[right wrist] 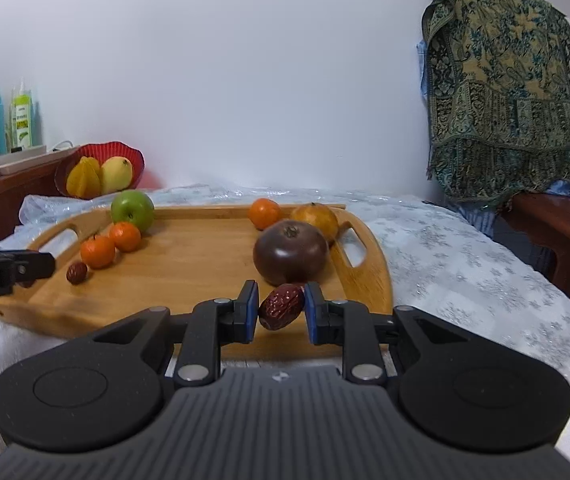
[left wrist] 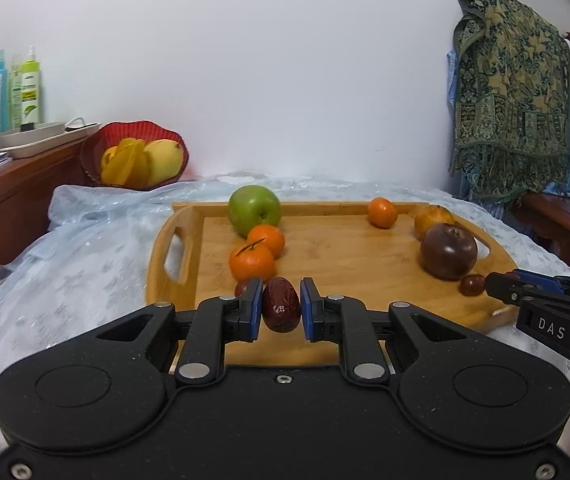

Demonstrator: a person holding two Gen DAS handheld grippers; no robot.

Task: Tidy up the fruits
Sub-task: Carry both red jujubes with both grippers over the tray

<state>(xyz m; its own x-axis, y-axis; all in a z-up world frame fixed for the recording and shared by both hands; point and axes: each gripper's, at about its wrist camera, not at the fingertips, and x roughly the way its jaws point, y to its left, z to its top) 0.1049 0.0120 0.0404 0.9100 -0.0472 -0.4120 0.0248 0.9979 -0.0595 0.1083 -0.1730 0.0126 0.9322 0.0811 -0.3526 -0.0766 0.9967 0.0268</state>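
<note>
Left tongs [left wrist: 281,309] pinching a date [left wrist: 281,305] between blue pads, low over the near left of the wooden tray [left wrist: 337,264]. Just beyond: another date [left wrist: 242,288], two tangerines in a row [left wrist: 251,263] [left wrist: 266,239], then a green apple [left wrist: 254,209] at the far left corner.

Right tongs [right wrist: 281,308] slightly spread around a second date [right wrist: 282,306], tilted, touching the left pad; contact with the right pad unclear. Directly behind it, a dark purple fruit [right wrist: 291,252], then a yellowish orange [right wrist: 315,218] and a tangerine [right wrist: 264,213] toward the far right.

Tray resting on a pale snowflake cloth [right wrist: 465,264]. Red basket [left wrist: 133,152] with yellow fruit at back left.
</note>
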